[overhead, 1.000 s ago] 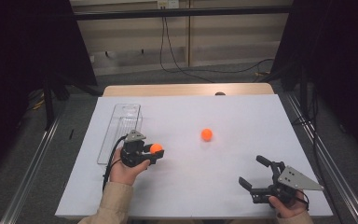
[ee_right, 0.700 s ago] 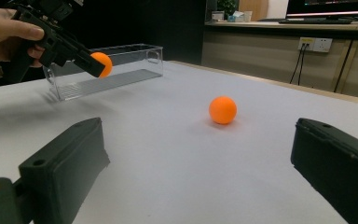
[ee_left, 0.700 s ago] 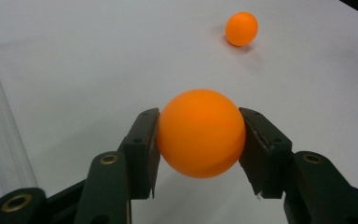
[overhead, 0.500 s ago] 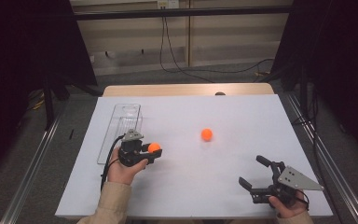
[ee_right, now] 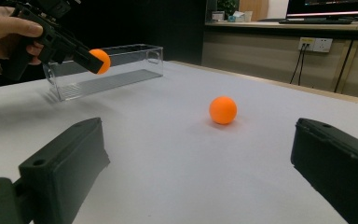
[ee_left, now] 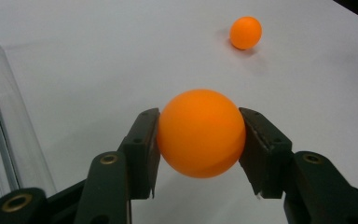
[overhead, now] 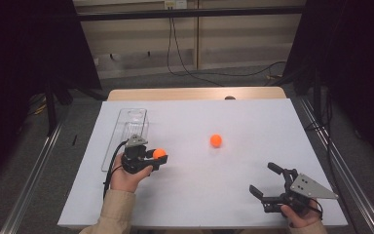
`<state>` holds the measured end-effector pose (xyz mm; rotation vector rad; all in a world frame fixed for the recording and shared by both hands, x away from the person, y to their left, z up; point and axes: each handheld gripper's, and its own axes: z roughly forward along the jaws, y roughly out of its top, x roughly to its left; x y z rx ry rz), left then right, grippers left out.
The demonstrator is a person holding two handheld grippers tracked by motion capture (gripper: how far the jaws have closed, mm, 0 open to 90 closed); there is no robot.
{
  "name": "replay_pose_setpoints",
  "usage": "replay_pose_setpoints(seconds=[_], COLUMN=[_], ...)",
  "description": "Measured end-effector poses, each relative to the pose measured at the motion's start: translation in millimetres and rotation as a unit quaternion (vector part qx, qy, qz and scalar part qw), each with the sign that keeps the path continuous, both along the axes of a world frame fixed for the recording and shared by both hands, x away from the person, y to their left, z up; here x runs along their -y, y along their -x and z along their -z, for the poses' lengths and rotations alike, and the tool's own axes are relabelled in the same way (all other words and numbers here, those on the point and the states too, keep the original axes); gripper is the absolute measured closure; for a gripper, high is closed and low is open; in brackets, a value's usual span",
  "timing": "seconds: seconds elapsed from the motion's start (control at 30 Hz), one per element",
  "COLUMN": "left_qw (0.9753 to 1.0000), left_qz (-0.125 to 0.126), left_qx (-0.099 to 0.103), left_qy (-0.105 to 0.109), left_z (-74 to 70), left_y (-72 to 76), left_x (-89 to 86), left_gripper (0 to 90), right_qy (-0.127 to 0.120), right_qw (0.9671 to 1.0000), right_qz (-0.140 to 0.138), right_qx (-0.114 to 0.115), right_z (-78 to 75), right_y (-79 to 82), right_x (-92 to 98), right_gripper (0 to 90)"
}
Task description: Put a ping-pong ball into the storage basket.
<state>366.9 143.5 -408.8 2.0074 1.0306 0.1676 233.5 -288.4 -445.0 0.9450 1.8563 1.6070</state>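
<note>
Clearly, the left gripper [overhead: 159,158] has its two black jaws clamped on a small orange ball [overhead: 159,153], one jaw pressing each side of it, as the left gripper view shows close up [ee_left: 200,133]. In the right gripper view, this held ball [ee_right: 99,61] hangs above the white table surface [overhead: 199,195], lifted clear of it and just in front of the long clear plastic box [overhead: 126,134]. That box lies along the left part of the table, its open top up, just beside the person's left hand [overhead: 126,176].

A second small orange ball [overhead: 216,140] rests on the white surface near the table's middle, well apart from both grippers; it appears beyond the held ball in the left gripper view [ee_left: 245,32] and between the jaws' line of sight in the right gripper view [ee_right: 223,110].

The right gripper [overhead: 267,181] sits near the table's front right edge with its jaws spread wide apart and nothing between them.
</note>
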Motion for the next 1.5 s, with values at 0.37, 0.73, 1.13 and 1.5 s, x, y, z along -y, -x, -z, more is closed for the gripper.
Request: replay_pose_setpoints(seconds=[0.37, 0.73, 1.13, 1.5], left_qw=[1.0000, 1.0000, 0.9999, 0.9999], left_qz=[0.000, -0.007, -0.013, -0.016], left_qx=[0.002, 0.003, 0.004, 0.005], left_qy=[-0.004, -0.003, 0.002, 0.001], left_z=[-3.4, -5.7, -7.0, -8.4], left_y=[0.2, -0.5, -0.5, -1.0], left_x=[-4.0, -10.1, -14.3, -18.2], left_gripper=[50.9, 50.9, 50.9, 50.9], right_qy=[0.000, 0.000, 0.000, 0.000], right_qw=[1.0000, 1.0000, 1.0000, 1.0000], right_qz=[0.000, 0.000, 0.000, 0.000], right_qx=[0.001, 0.001, 0.002, 0.002], right_z=[-0.1, -0.2, -0.3, -0.4], right_y=[0.1, 0.1, 0.1, 0.2], right_x=[0.1, 0.1, 0.1, 0.0], right_gripper=[2.3, 2.3, 2.4, 2.4])
